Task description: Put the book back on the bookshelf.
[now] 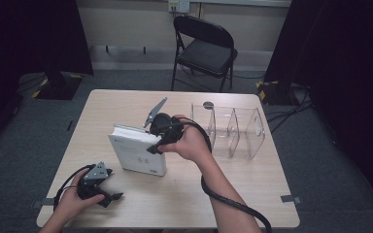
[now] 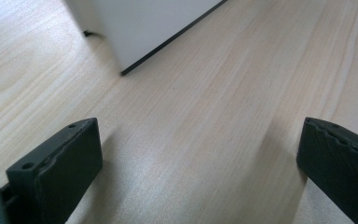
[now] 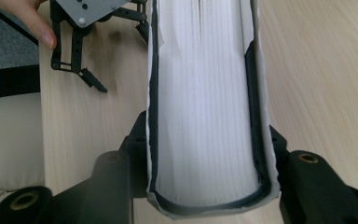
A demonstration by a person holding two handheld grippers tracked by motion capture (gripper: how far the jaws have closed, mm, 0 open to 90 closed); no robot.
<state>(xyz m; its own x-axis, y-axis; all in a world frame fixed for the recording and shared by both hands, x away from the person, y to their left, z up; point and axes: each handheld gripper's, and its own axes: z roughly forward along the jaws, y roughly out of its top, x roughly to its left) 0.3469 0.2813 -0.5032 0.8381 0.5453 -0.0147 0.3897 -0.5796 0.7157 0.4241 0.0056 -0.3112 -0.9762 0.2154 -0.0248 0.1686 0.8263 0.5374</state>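
A thick white book point(image 1: 138, 155) stands tilted on its edge near the middle of the wooden table point(image 1: 189, 194). My right gripper point(image 1: 156, 145) grips it from above at its upper right corner. In the right gripper view the page block point(image 3: 205, 102) sits between the two black jaws, and both pads press on the covers. My left gripper point(image 1: 111, 198) rests on the table at the front left, a little way from the book, with its jaws wide open and nothing between them point(image 2: 200, 163). The book's lower corner point(image 2: 144, 23) lies ahead of it. The left gripper point(image 3: 119, 53) is also visible beyond the book.
A clear plastic organiser point(image 1: 233, 128) with upright dividers stands on the table's right side, just right of my right hand. A black folding chair point(image 1: 204, 48) stands beyond the far edge. The left hand sits close to the table's front edge.
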